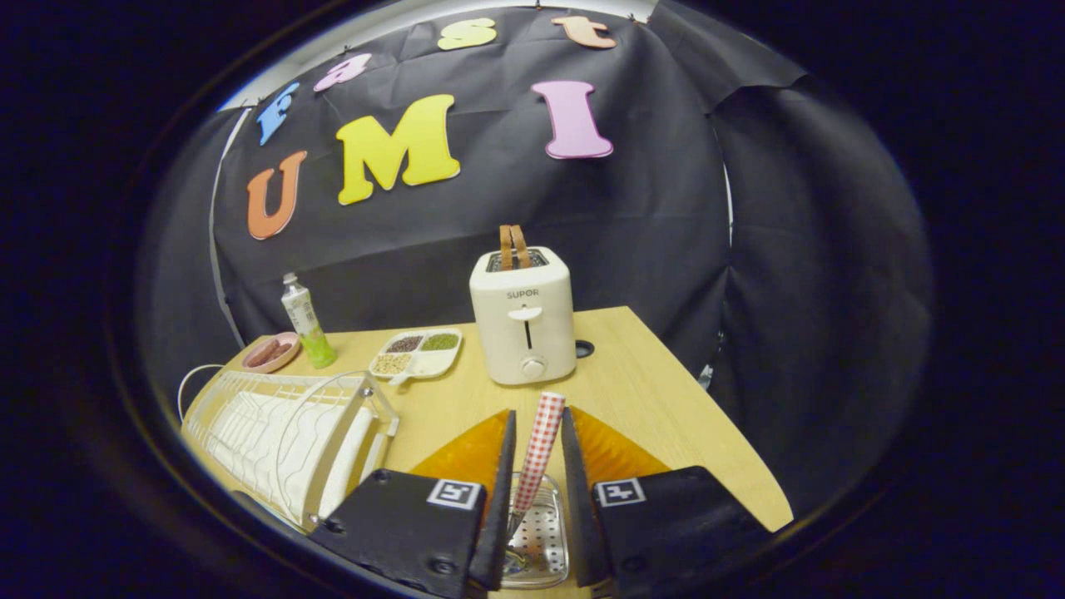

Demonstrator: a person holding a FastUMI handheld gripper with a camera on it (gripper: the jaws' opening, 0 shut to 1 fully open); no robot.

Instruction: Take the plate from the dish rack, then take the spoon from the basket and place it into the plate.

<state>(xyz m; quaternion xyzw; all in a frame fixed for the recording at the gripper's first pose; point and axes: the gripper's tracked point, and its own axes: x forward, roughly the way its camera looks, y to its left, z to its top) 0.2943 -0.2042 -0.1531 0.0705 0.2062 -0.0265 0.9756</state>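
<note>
Between the gripper's (539,466) two fingers we see the spoon (538,449), its red-and-white checked handle standing nearly upright with a slight tilt; the fingers lie close on either side of it, but we cannot tell whether both actually press on the handle. Its lower end reaches down into the perforated metal basket (539,541) that sits directly under the fingers at the near edge of the table (657,391). On each side of the fingers an orange, ribbed surface (611,453) shows (we cannot make out what it is, and it may be the plate of the task, though we cannot say so). Just beyond the fingers, toward the middle of the table, stands a cream toaster (522,314) with two brown slices poking from its slots, squarely in line with the spoon. To the left of the toaster lies a white divided tray (416,352) holding grains and beans of several colours. At the far left corner a small pink dish (271,352) with sausages sits just beside a green-and-white bottle (304,323). Along the left edge lies the white wire dish rack (287,437), near the left finger. The table is pale wood with an angled right edge, and black cloth walls close in behind and to the right.
</note>
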